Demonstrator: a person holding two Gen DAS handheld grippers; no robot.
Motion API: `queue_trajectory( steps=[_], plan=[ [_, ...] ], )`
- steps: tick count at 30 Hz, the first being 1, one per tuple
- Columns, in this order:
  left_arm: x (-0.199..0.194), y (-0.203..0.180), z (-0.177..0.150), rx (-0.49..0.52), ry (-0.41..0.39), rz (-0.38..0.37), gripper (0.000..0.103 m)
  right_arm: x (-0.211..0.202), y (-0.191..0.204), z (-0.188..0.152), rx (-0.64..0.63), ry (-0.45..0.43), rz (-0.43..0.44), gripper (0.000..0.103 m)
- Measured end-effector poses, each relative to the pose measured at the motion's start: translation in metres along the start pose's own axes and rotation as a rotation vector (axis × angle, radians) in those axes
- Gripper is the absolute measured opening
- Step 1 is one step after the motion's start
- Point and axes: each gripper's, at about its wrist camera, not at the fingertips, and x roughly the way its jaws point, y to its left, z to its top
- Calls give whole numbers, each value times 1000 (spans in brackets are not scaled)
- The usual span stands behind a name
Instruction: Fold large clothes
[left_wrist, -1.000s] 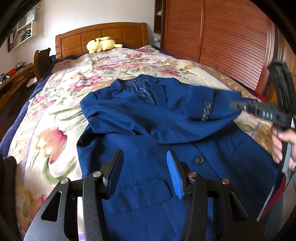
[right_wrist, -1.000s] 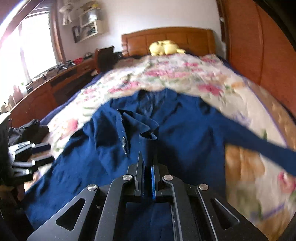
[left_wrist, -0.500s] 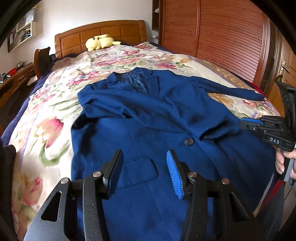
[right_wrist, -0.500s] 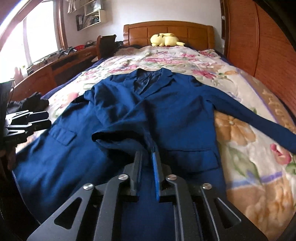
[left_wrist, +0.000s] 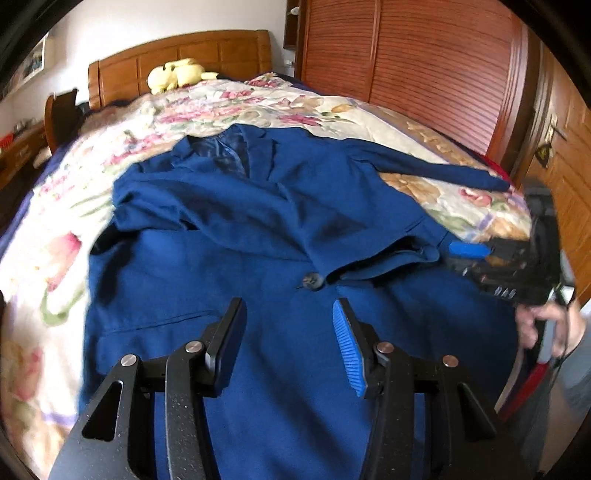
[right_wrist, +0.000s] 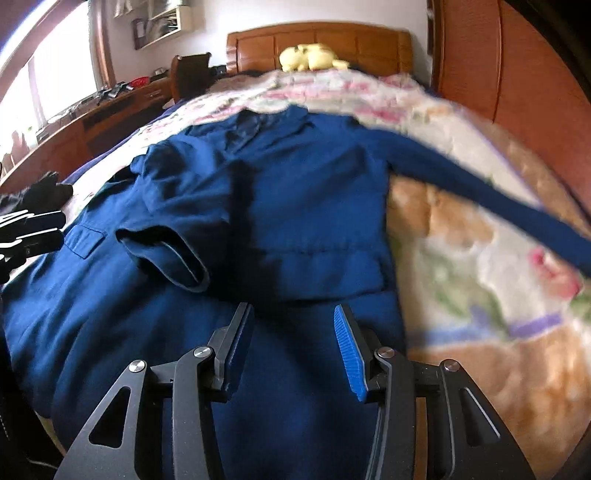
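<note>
Changed since a second ago: sleeve cuff (right_wrist: 166, 258), then pinched in the closed right gripper (right_wrist: 291, 339), now released and lying across the jacket front; right jaws parted and opening, nothing between them.

Blue jacket (left_wrist: 258, 229): spread front-up on the bed, collar toward the headboard, hem toward the cameras. One sleeve folded across the chest, its cuff resting near the middle of the front, just beside the dark button (left_wrist: 313, 280). Other sleeve (right_wrist: 480, 199) stretched straight out over the bedspread toward the wardrobe side. Flap pockets visible low on both front panels.

Left gripper (left_wrist: 288, 339): jaws apart at a middling width, empty, hovering above the lower front of the jacket, near the button.

Right gripper, left-wrist view (left_wrist: 472, 254): at the jacket's edge on the wardrobe side, blurred, blue pad showing; held by a hand (left_wrist: 546, 325).

Floral bedspread (left_wrist: 55, 258): cream with pink and green flowers, under the whole jacket.

Wooden headboard (left_wrist: 184, 51): at the far end of the bed, yellow plush toy (left_wrist: 173, 74) in front of it.

Louvred wooden wardrobe (left_wrist: 424, 66): along the bed's far side.

Wooden desk (right_wrist: 92, 114): under the window, cluttered, details too blurred to list.
</note>
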Motion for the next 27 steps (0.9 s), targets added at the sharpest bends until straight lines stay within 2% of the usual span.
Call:
queue_trajectory(
  steps=[2, 9, 13, 18, 26, 27],
  plan=[
    [7, -3, 4, -25, 14, -21, 49, 2, -5, 0, 22, -5, 7, 47],
    [24, -15, 21, -41, 25, 1, 49, 11, -3, -12, 20, -50, -1, 47],
    [34, -15, 28, -69, 37, -8, 49, 11, -11, -19, 49, -77, 42, 47],
    [49, -16, 28, -96, 56, -10, 49, 12, -17, -21, 66, -76, 71, 47],
    [64, -27, 25, -85, 72, -21, 49, 12, -17, -23, 73, -80, 79, 47],
    [65, -28, 24, -81, 76, -29, 45, 12, -17, -23, 72, -80, 78, 47]
  ],
)
